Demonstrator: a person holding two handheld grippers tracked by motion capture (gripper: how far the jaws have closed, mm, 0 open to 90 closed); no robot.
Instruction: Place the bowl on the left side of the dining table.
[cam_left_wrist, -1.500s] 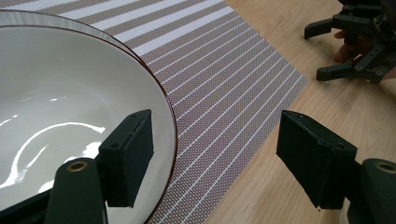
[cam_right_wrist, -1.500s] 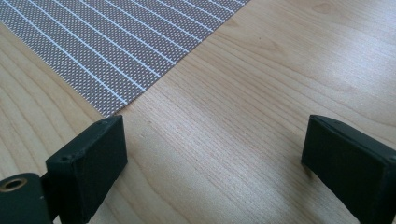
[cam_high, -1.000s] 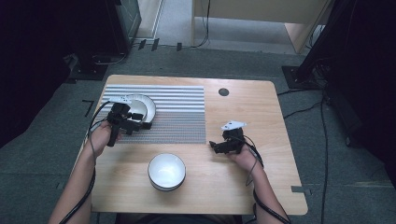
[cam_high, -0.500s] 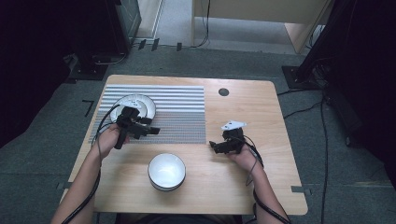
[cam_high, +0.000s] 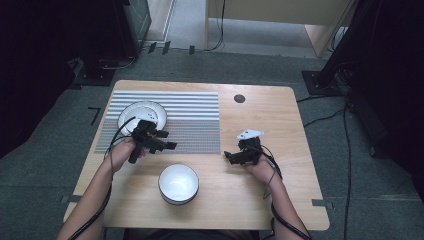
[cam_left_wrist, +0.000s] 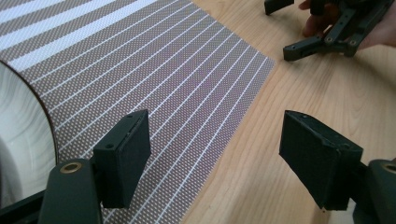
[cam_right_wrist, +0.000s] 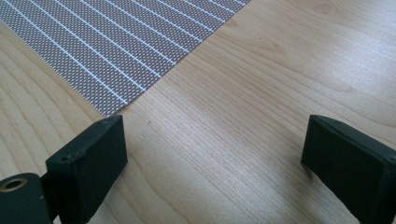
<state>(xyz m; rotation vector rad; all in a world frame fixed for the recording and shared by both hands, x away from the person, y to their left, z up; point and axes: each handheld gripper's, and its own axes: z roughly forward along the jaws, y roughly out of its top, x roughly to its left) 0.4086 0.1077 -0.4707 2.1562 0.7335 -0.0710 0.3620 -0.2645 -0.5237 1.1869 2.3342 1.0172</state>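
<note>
Your left gripper (cam_high: 167, 144) hangs over the near edge of the striped placemat (cam_high: 195, 120), jaws spread wide with nothing between them. In the left gripper view (cam_left_wrist: 215, 158) the same gap shows mat weave on one side and bare wood on the other.

Your right gripper (cam_high: 231, 156) sits over bare table (cam_high: 280, 125), just off the mat's near right corner, a grey three-cornered plate on its top. Its jaws also stand wide apart and empty; the right gripper view (cam_right_wrist: 212, 163) shows only wood grain between them, with the mat's corner farther off.

Two dishes are on the table. A white plate (cam_high: 141, 115) with a thin dark rim lies on the left part of the mat, just beyond your left hand (cam_high: 122, 148). A white bowl (cam_high: 178, 183), upright and apparently empty, stands on the wood near your edge, between your two forearms and apart from both grippers.

The mat is brown-grey with white stripes, broad at the far side and thin toward you. It lies flat.

Limits of view: the left gripper and its cable cover the plate's near rim from above, and the left gripper view cuts the plate (cam_left_wrist: 21, 140) off at the frame edge. In that view your right gripper is cropped at the top. A small dark round mark (cam_high: 239, 98) near the far edge cannot be identified.
</note>
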